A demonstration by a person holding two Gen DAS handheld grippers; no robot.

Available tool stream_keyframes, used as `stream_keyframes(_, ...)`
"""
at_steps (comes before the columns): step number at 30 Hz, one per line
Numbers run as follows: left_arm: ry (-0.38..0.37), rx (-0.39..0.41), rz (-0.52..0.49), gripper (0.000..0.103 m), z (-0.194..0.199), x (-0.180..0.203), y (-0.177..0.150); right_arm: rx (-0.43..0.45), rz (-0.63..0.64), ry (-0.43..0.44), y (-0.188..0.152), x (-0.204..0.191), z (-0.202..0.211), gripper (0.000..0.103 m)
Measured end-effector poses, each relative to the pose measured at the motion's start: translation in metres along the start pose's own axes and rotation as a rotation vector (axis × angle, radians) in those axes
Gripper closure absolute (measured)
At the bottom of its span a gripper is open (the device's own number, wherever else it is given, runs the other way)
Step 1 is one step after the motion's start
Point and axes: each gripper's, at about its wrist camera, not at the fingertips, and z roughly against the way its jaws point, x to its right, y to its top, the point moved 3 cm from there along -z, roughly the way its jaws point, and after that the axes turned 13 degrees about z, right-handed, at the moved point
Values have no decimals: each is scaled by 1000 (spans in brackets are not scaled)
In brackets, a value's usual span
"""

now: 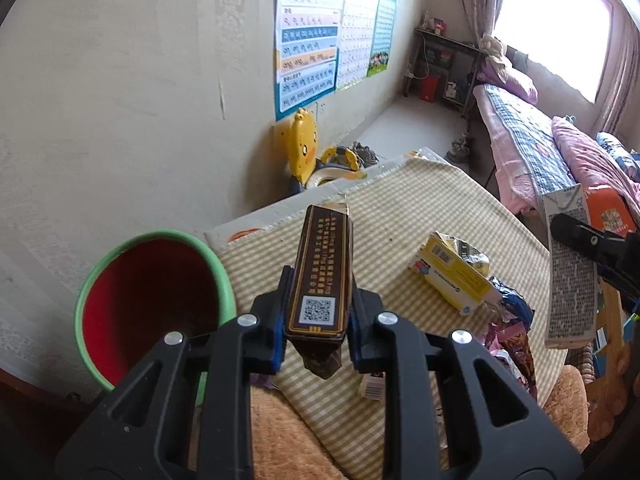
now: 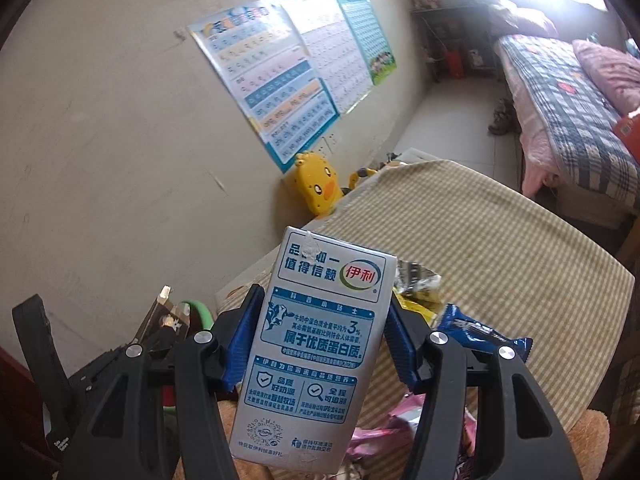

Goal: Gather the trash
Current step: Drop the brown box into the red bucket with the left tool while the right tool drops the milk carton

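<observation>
My left gripper (image 1: 320, 300) is shut on a slim brown carton (image 1: 324, 264), lifted above the striped tablecloth (image 1: 400, 208). A red bin with a green rim (image 1: 152, 304) stands just left of it, below table height. My right gripper (image 2: 322, 320) is shut on a silver-and-blue milk carton (image 2: 320, 340), held upright over the table; the same milk carton (image 1: 568, 272) shows at the right edge of the left wrist view. On the cloth lie a crumpled yellow box (image 1: 456, 272), a blue wrapper (image 2: 476, 328) and a pink wrapper (image 2: 384, 428).
A yellow duck toy (image 1: 304, 144) leans on the wall beyond the table. Posters (image 1: 308, 40) hang on that wall. A bed (image 1: 532, 152) with pink bedding runs along the right under a bright window. A tan plush surface (image 1: 280, 440) lies below the table's near edge.
</observation>
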Motion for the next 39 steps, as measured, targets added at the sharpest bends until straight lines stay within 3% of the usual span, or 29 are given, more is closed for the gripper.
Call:
stream_keyframes(17,42,73,73,80,20,-47,7,-21,135,22,-3,-60,-8,47)
stream_keyframes(39,130,74,220,81,17,-137,6,-106,280,112,-8,-142,-62,47)
